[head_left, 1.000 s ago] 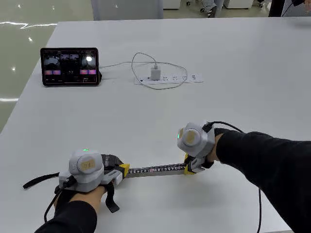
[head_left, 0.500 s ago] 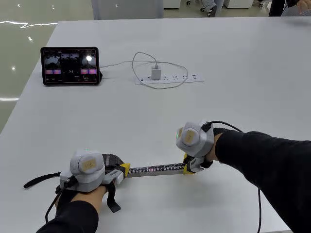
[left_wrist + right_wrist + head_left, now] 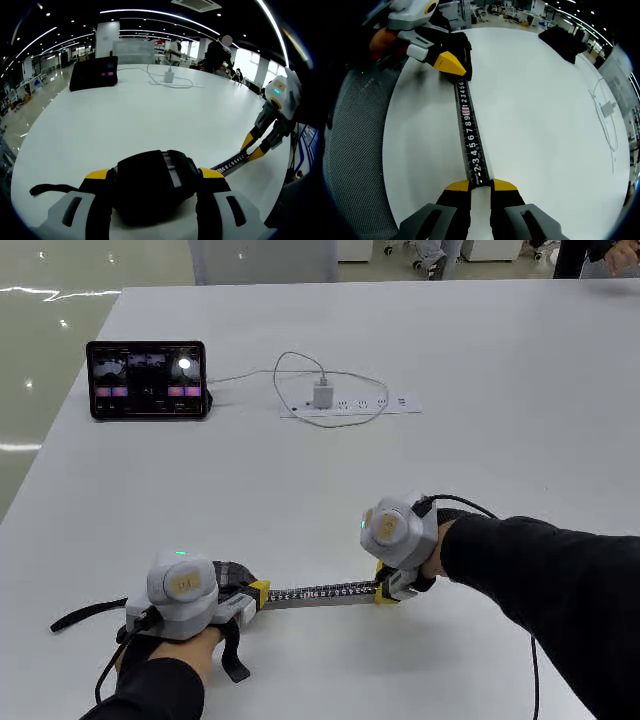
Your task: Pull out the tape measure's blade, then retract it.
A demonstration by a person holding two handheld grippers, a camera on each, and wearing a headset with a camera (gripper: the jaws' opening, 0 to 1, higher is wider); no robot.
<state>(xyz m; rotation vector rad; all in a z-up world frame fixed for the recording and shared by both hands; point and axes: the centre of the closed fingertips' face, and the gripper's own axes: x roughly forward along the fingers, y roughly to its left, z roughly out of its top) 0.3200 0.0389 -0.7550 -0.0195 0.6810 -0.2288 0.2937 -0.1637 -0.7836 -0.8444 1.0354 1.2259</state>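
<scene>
A wide white table (image 3: 480, 360) stands in a large hall. A glossy floor (image 3: 40, 320) is seen beyond its left edge, and strips of ceiling light are shown in the left gripper view. Near the table's front edge the tape measure (image 3: 232, 575) is held on the surface. Its black body is clamped between the yellow-tipped jaws of the left gripper (image 3: 155, 174), which are pressed against its two sides. The blade (image 3: 320, 592) is drawn out of the body toward the right and is stretched low along the table. Black numerals and a red mark can be read on it in the right gripper view. Its free end is pinched by the right gripper (image 3: 481, 186), whose jaws are brought nearly together on the tip, so that only a narrow slit is left between them. The two grippers are thus joined by the drawn-out blade. A black strap (image 3: 45, 190) is laid on the table beside the body, on its left. A dark sleeve (image 3: 540, 580) is seen behind the right gripper. Well apart, toward the far side of the table, a tablet (image 3: 147, 379) is propped upright with its screen lit. To its right a white power strip (image 3: 350, 403) is laid flat, with a white charger (image 3: 322, 394) plugged into it. A white cable (image 3: 296, 353) is looped around the strip and run toward the tablet.
</scene>
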